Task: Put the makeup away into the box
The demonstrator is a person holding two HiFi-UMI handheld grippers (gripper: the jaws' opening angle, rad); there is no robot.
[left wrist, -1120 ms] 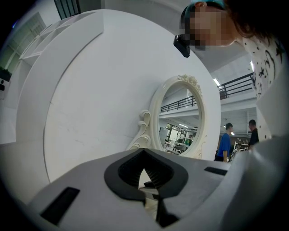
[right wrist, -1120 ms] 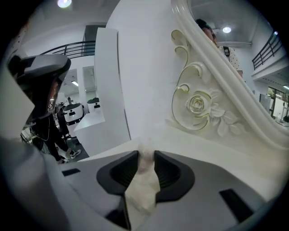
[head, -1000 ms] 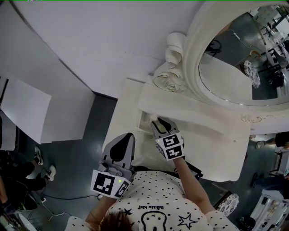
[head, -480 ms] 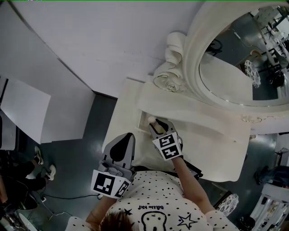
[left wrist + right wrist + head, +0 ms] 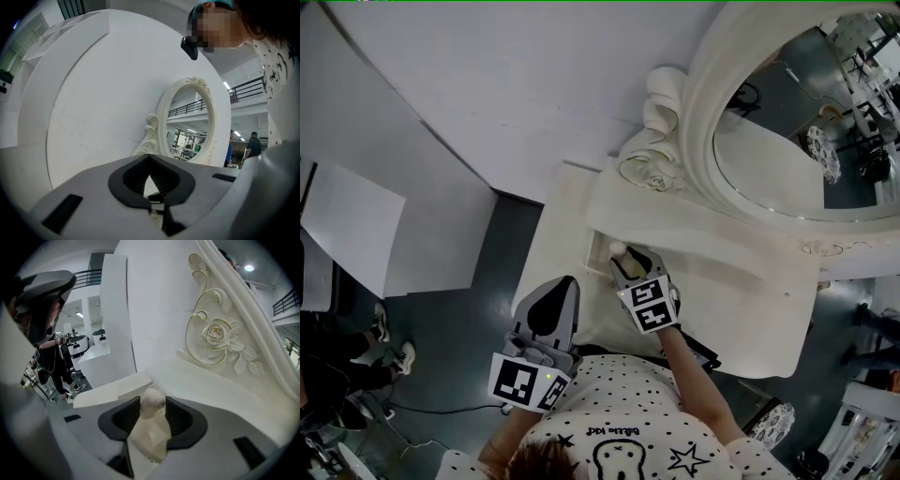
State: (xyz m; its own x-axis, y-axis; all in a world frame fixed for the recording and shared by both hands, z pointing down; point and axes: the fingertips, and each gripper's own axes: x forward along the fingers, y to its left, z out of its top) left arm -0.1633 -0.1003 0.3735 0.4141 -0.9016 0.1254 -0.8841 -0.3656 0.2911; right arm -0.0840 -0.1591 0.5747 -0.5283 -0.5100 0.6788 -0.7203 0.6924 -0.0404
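Observation:
A cream makeup item with a round fuzzy head (image 5: 152, 401) stands between the jaws of my right gripper (image 5: 153, 420), which have just been opening, and dark gaps show on both sides of the head. In the head view that gripper (image 5: 630, 265) points down into a small open box (image 5: 597, 255) at the left end of the white dressing table (image 5: 741, 300), and the item's white head (image 5: 618, 248) shows at its tips. My left gripper (image 5: 562, 287) hangs shut and empty beside the table, near my body; the left gripper view shows its pads (image 5: 161, 180) meeting.
A big oval mirror (image 5: 778, 122) in a carved white frame with a rose ornament (image 5: 216, 336) stands on the table's back. A white curved wall (image 5: 516, 84) lies behind. White boards (image 5: 356, 225) and grey floor (image 5: 478, 309) are at the left, with people's feet (image 5: 394, 361) there.
The right gripper's jaws have spread and it has drawn back slightly toward me, leaving the item's white head showing at the box. The left gripper has not moved.

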